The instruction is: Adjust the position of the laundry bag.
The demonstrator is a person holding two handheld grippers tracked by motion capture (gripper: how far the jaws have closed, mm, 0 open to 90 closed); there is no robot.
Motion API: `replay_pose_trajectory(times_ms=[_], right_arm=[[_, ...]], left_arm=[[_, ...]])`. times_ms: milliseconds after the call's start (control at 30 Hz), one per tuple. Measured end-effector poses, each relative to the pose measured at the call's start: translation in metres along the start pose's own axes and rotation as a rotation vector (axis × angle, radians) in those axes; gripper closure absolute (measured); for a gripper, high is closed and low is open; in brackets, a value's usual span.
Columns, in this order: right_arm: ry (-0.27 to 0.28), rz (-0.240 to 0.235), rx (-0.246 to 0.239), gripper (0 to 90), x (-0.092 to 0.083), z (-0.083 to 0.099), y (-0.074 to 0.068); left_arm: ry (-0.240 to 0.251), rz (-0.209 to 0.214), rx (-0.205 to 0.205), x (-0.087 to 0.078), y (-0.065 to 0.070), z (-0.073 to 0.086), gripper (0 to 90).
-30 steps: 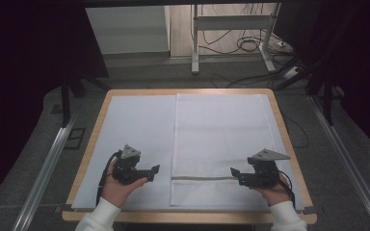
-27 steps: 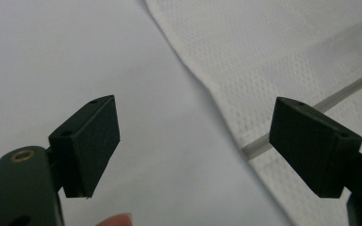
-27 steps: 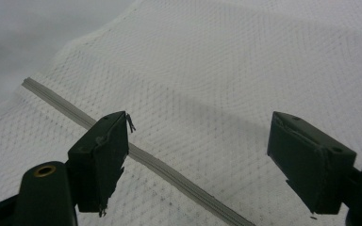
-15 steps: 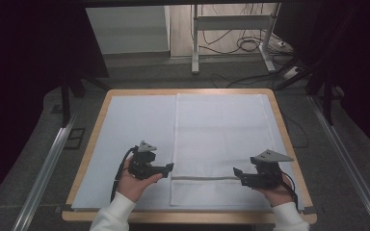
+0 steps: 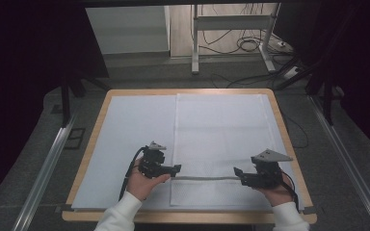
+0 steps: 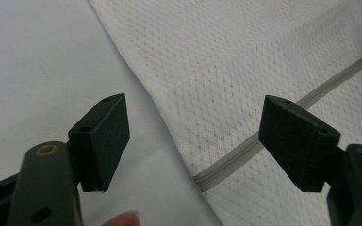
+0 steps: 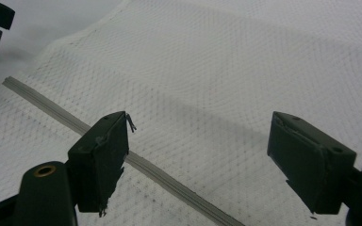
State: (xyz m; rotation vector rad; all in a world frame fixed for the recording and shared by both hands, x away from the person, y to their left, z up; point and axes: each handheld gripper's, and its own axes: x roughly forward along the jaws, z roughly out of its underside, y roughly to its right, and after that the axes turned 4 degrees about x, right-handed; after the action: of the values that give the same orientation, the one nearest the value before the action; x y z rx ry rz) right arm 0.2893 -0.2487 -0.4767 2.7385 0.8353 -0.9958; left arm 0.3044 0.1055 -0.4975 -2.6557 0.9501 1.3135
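Item: white mesh cloth (image 5: pixel 221 139), flat on bench (image 5: pixel 91 144).
Handling: judged light, limp.
Hold: grey seam (image 5: pixel 204 178), near edge.
Left tongs (image 5: pixel 176 169): released, lately narrowing, cloth edge between.
Right tongs (image 5: pixel 237 172): released.

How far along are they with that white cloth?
Early. Done: the white cloth lies flat on the table. In hand: left claw has been closing at the cloth's edge by the grey stripe; right claw waits open. Left: gripping and folding, probably.

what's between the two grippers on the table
In the high view, the white cloth with its grey stripe spans from left gripper to right gripper.
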Motion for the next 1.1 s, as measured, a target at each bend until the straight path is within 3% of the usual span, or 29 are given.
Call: replay_pose_trajectory(times_ms=[100,233,600,767,800,967,1100], right_arm=[[0.000,0.007,0.010,21.0,0.000,0.000,0.002],[-0.003,0.010,0.005,21.1,0.001,0.000,0.001],[0.007,0.036,0.019,20.6,-0.002,0.000,0.006],[0.020,0.050,0.030,20.5,-0.004,0.000,0.009],[0.021,0.054,0.033,20.5,-0.005,-0.001,0.009],[0.022,0.054,0.029,20.4,-0.004,-0.001,0.008],[0.022,0.053,0.028,20.4,-0.003,-0.002,0.008]], left_arm=[[-0.015,0.000,-0.021,0.006,-0.003,0.000,29.6],[-0.029,0.036,-0.053,0.013,-0.007,0.002,31.4],[-0.061,0.072,-0.078,0.029,-0.007,0.005,36.2],[-0.067,0.072,-0.069,0.031,-0.008,0.005,39.1],[-0.056,0.075,-0.083,0.031,-0.008,0.005,40.5],[-0.043,0.071,-0.050,0.034,-0.004,0.006,49.9],[-0.040,0.068,-0.043,0.036,-0.006,0.006,67.7]])
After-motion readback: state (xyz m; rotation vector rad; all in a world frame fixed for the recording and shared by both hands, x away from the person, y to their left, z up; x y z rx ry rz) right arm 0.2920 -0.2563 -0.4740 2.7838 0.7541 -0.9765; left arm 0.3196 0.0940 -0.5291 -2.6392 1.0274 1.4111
